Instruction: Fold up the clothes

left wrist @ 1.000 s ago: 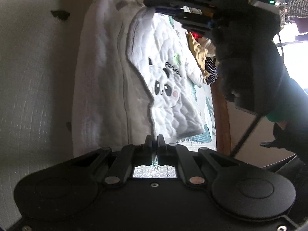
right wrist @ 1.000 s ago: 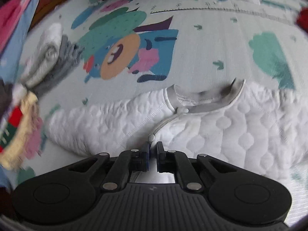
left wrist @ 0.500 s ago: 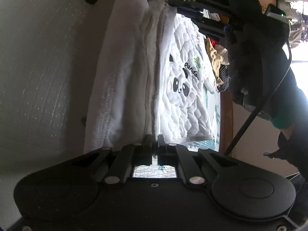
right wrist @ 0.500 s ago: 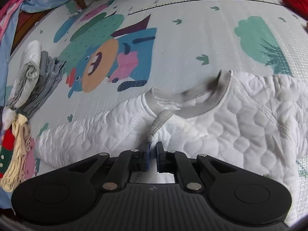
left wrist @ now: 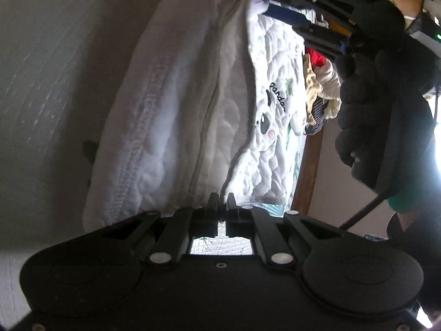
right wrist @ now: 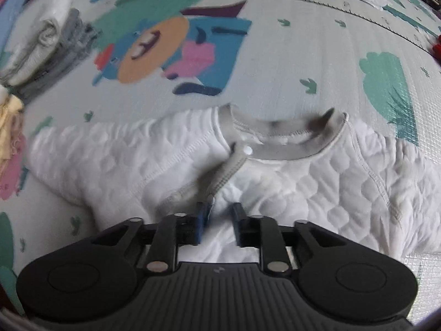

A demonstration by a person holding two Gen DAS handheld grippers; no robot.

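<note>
A white quilted top (right wrist: 317,182) with a grey collar (right wrist: 286,153) lies on the play mat (right wrist: 303,41). My right gripper (right wrist: 220,208) hovers just below the collar. Its jaws are opening, and the grey snap placket (right wrist: 226,176) lies loose by the left fingertip with no pad pressing on it. In the left wrist view the same top (left wrist: 171,127) shows its panda print (left wrist: 266,121), and my left gripper (left wrist: 220,207) is shut on its hem. The right gripper (left wrist: 260,0), in a black-gloved hand (left wrist: 380,82), sits at the top's far end.
Folded white and grey clothes (right wrist: 46,44) lie on the mat's left side, with yellow and pink garments (right wrist: 11,115) below them. A heap of unfolded clothes (left wrist: 319,88) lies past the top. A brown wooden edge (left wrist: 306,171) borders the mat.
The right jaws have parted and let go of the placket, and the neck end has settled flatter on the mat. The left gripper has rolled while staying shut on the hem.
</note>
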